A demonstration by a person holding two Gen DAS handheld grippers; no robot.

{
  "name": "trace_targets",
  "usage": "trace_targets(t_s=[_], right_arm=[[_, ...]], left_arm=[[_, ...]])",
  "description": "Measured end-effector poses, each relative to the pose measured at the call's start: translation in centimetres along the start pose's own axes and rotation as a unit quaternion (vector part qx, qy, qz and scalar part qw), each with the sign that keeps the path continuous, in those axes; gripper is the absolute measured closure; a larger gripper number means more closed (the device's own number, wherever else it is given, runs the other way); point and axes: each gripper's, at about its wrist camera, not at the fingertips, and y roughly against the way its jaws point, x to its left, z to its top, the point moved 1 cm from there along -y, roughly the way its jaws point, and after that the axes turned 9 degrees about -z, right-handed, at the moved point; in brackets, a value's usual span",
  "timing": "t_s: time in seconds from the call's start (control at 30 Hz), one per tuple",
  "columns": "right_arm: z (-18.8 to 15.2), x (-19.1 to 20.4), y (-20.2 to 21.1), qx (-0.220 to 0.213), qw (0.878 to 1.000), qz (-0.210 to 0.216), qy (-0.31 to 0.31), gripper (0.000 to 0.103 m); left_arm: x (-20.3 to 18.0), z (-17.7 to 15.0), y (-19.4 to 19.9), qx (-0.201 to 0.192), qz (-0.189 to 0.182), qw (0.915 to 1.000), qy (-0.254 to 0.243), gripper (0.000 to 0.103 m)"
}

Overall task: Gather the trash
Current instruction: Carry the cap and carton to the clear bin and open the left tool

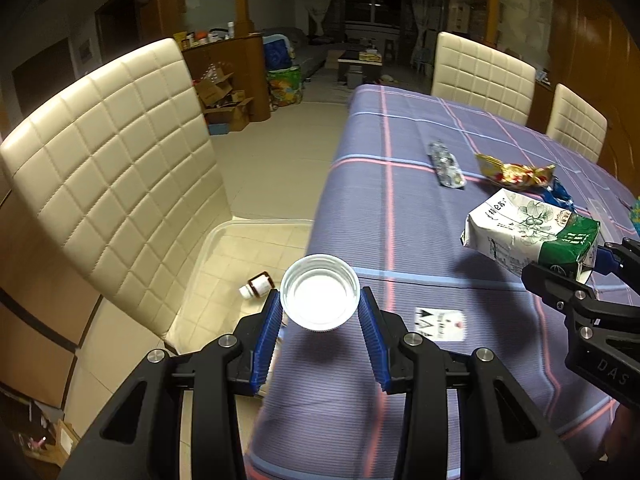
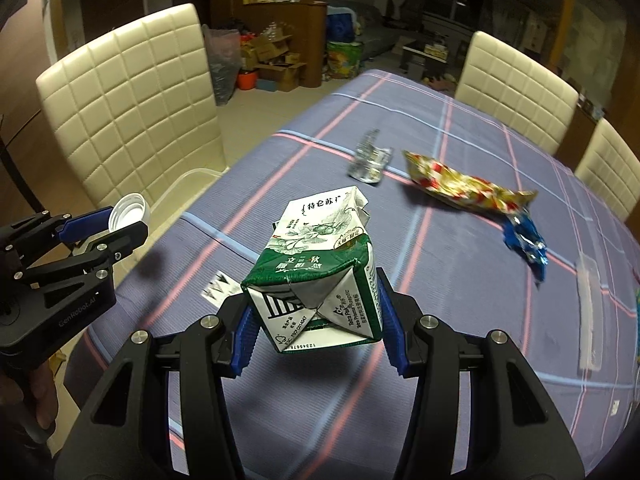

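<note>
Left wrist view: left gripper (image 1: 320, 320) clenched on white lid (image 1: 319, 301), open side up, held over the table edge. Clear bin (image 1: 224, 236) on the floor just left of that edge, below and ahead-left of the lid, brown bottle (image 1: 258, 285) inside. Right gripper (image 1: 592, 270) further from the bin, over the tablecloth (image 1: 440, 152).

Right wrist view: right gripper (image 2: 316, 326) clamped on crushed milk carton (image 2: 320, 276), long axis pointing away, held above the cloth. Bin (image 2: 188, 178) off to the left past the table edge; left gripper (image 2: 104, 228) nearer it. Likely lid drop first, then carton.
</note>
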Motion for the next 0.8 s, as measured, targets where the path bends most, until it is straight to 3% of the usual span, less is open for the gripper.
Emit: trace_targets(t_s=[0.8], right_arm=[[5.1,9.4,-3.6,0.005,0.995,0.058,0.082,0.050]], left_arm=[[8.6,0.3,-3.2,0.017,0.047,0.9964,0.068,0.064]])
